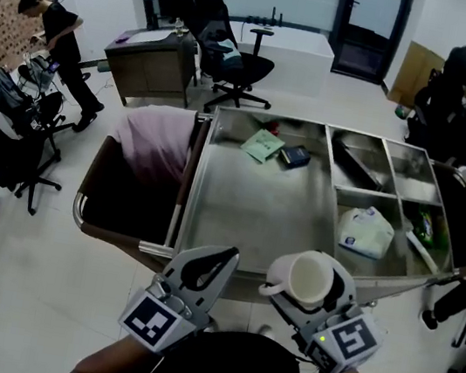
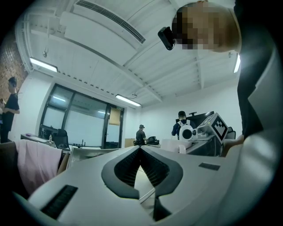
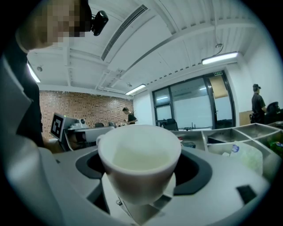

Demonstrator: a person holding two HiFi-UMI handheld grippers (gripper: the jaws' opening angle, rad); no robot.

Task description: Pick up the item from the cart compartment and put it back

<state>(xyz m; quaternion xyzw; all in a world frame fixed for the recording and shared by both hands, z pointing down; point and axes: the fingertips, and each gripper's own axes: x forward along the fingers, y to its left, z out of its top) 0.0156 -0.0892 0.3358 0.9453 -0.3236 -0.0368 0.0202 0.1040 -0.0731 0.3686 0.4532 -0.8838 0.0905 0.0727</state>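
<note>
The right tongs (image 3: 141,170) are clenched around a white cup (image 3: 139,154) – the dark pads press its lower body from both sides, and the jaws stand wide to take it. The cup sits upright with its mouth open and nothing visible inside. In the head view its handle sticks out toward the left tongs (image 1: 222,263).

The left tongs are clenched too, the ribbed pads meeting at the tips with nothing between them. They hang just beside the cup, level with it.

Both pairs hover at the near rim of a stainless-steel cart (image 1: 191,185); the cup is above that edge, out of any compartment.

In the cart's large compartment lie a green packet (image 1: 263,145) and a small dark box (image 1: 295,155), close together at the far side. The smaller compartments to the right hold a white pouch (image 1: 365,232) and, beyond it, something green (image 1: 426,224). A pink cloth (image 1: 156,144) drapes over the bin at the cart's left end.
</note>
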